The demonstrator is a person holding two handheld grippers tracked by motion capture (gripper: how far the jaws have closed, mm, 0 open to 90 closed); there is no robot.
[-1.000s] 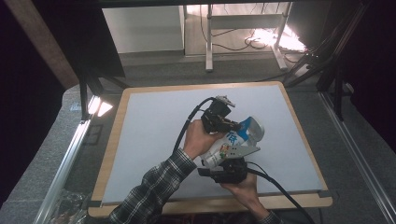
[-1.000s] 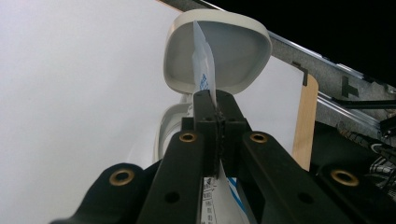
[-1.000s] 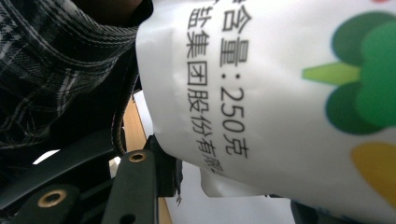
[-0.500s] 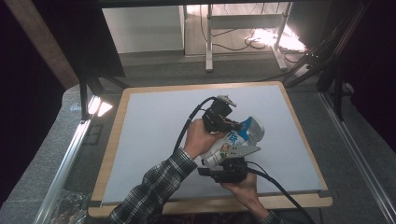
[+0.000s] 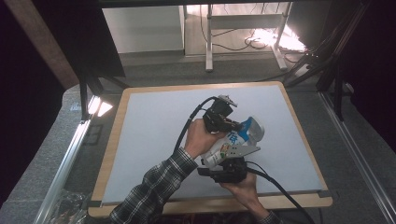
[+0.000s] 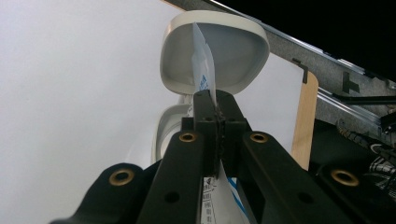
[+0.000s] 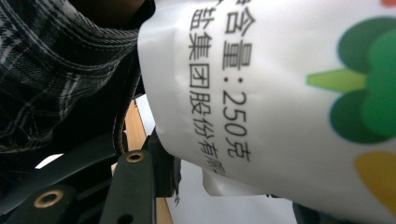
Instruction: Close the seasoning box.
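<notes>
— Moved since a second ago? Barely anything; both hands holding place over the table (image 5: 149,116)

— Left gripper (image 6: 215,100)?

— Clamped tight on one white pouch (image 5: 233,140), near one white bowl (image 6: 233,51)

— Right gripper (image 5: 227,164)?

— Gripping pouch's lower end; "250" legible among Chinese print

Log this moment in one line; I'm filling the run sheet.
left gripper: shut on bag's edge | right gripper: around bag, grip unclear | bowl: beyond bag | table: bag above it
</notes>
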